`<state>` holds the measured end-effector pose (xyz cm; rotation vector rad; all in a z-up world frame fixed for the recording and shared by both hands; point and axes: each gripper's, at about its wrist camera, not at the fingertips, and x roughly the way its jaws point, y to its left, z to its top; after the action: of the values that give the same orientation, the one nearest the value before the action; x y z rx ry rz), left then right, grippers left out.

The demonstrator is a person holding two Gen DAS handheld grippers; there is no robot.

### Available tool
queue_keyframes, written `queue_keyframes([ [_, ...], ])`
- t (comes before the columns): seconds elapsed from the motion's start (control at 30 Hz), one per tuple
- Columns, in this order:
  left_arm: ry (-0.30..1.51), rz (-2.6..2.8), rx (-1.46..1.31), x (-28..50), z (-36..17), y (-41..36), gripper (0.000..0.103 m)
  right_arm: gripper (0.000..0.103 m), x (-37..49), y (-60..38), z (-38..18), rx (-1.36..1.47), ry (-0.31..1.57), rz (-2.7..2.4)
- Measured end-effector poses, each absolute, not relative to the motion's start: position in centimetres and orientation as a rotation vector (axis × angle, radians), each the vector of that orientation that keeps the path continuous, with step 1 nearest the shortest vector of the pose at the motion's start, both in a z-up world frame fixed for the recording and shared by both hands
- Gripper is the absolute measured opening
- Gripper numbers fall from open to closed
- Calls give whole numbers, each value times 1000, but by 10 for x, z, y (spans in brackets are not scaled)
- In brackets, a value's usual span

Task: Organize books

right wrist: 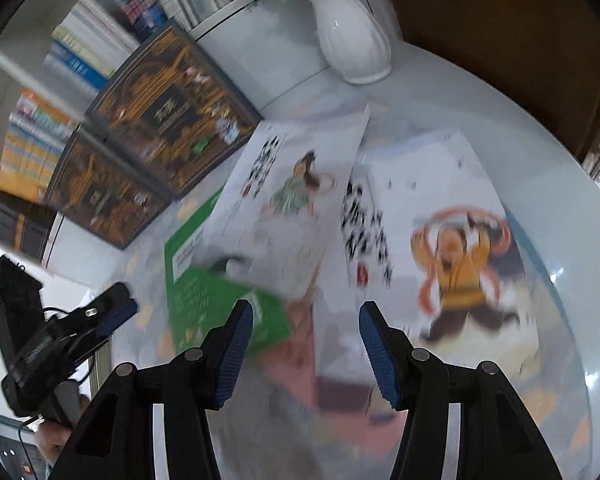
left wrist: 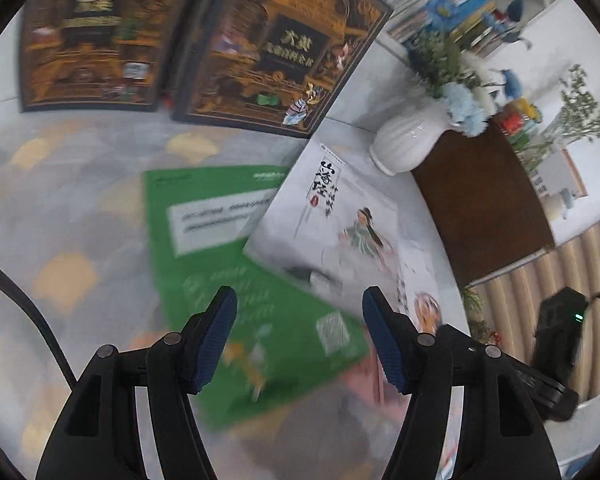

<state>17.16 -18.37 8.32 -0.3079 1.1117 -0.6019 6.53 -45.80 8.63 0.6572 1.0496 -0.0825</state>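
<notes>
- The left tool (left wrist: 300, 312) hangs over the table (left wrist: 60, 200), its blue pads apart and empty, above a green book (left wrist: 228, 264).
- The right tool (right wrist: 306, 326) is likewise apart, gripping nothing.
- A white book (left wrist: 340, 224) overlaps the green one; two dark books (left wrist: 276, 48) lean beside a white vase (left wrist: 408, 140).

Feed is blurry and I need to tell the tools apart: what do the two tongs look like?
Both look alike: the left tongs and right tongs have glossy black plastic arms with round metal pivot pins and ribbed dark-blue pads. The right wrist view shows the left unit's black body trailing a black cable.
</notes>
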Motion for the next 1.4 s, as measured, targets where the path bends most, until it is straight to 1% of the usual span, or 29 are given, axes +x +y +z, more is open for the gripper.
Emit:
queue_keyframes([
  [0.17, 1132, -576, -301, 211, 65, -214, 63, 54, 98, -474, 73, 642, 1064, -73],
  [0.4, 1199, -553, -259, 240, 34, -241, 63, 54, 128, -479, 39, 634, 1092, -127],
  [0.43, 1191, -563, -262, 240, 33, -242, 64, 54, 131, -478, 39, 628, 1077, -127],
  [0.47, 1179, -578, -271, 238, 33, -242, 69, 54, 133, -476, 38, 614, 1076, -120],
  [0.53, 1198, -646, -346, 234, 31, -240, 73, 56, 141, -469, 37, 583, 1098, -91],
  [0.63, 1188, -638, -357, 219, 33, -234, 74, 55, 144, -462, 38, 517, 1110, -96],
  [0.73, 1167, -629, -375, 193, 41, -220, 74, 55, 134, -459, 39, 532, 1123, -50],
  [0.9, 1160, -592, -371, 122, 56, -188, 74, 55, 90, -417, 52, 396, 1164, 33],
  [1.03, 1178, -480, -460, 51, 52, -139, 74, 55, 51, -365, 58, 246, 1188, 143],
  [1.2, 1168, -255, -575, -34, 41, -63, 74, 56, -1, -287, 42, 115, 1295, 359],
  [1.37, 1115, -92, -728, -81, 30, -1, 74, 57, -31, -230, 28, 26, 1357, 536],
  [1.4, 1103, -72, -758, -90, 27, 7, 74, 59, -35, -220, 29, 2, 1351, 561],
])
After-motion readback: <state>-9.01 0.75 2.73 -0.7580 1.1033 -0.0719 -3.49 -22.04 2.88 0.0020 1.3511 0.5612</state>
